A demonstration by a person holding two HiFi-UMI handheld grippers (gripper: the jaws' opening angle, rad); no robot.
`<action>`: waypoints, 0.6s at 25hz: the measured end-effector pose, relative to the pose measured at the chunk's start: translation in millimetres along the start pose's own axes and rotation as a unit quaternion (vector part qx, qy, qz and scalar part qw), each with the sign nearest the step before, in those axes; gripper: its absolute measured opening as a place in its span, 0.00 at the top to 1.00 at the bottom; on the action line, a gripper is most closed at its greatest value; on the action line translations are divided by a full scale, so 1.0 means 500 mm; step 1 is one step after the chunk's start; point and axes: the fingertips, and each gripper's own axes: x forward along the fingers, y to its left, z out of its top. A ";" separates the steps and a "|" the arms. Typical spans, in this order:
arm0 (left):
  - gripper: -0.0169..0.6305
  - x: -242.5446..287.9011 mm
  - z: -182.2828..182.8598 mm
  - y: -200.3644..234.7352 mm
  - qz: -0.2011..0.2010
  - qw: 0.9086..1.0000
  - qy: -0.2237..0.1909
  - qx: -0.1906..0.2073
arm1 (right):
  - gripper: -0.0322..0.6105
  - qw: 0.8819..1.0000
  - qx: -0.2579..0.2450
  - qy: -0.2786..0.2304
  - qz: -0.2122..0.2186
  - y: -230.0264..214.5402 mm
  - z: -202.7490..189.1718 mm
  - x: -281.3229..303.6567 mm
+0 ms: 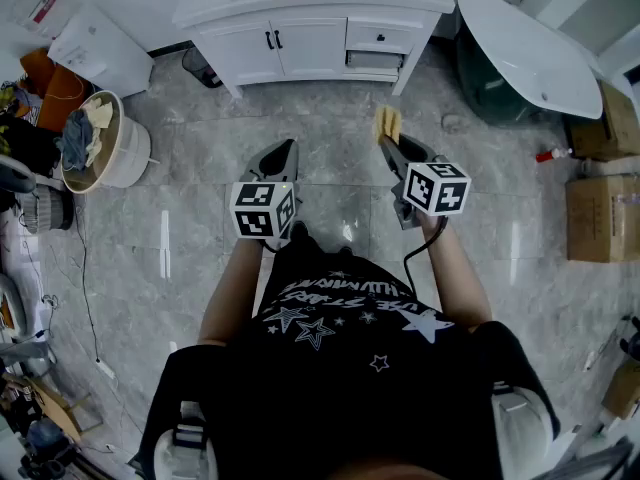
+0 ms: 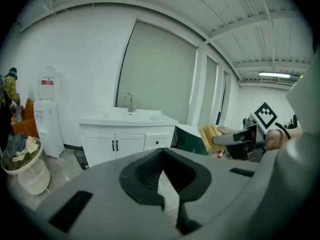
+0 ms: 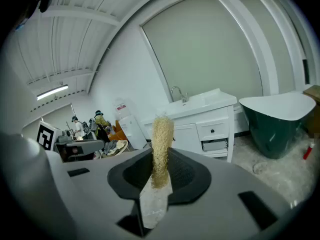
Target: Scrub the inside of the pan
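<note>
Between the closed jaws of the right gripper (image 3: 160, 174), a yellow fibrous scrub pad (image 3: 161, 144) stands upright. Its lower end is hidden between the jaws, and its pale backing is perhaps a sponge layer. Beside it, the left gripper (image 2: 162, 173) is closed on nothing. Both point forward and slightly down over the grey tiled floor (image 1: 190, 183), facing a white vanity (image 1: 300, 43); the marker cubes hide the hands.
</note>
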 end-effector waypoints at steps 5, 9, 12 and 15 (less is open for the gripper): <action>0.96 0.008 -0.009 -0.010 0.017 0.999 0.007 0.031 | 0.82 1.000 0.009 0.001 -0.004 -0.020 -0.017 -0.018; 0.96 0.005 -0.001 -0.030 0.007 1.000 0.004 0.018 | 0.82 1.000 0.014 -0.001 -0.006 -0.023 -0.023 -0.022; 0.96 0.009 -0.008 -0.045 0.004 1.000 0.011 0.025 | 0.82 1.000 0.011 0.001 -0.001 -0.017 -0.027 -0.025; 0.96 0.012 -0.018 -0.056 0.002 1.000 0.015 0.019 | 0.82 1.000 0.009 0.002 0.003 -0.015 -0.033 -0.029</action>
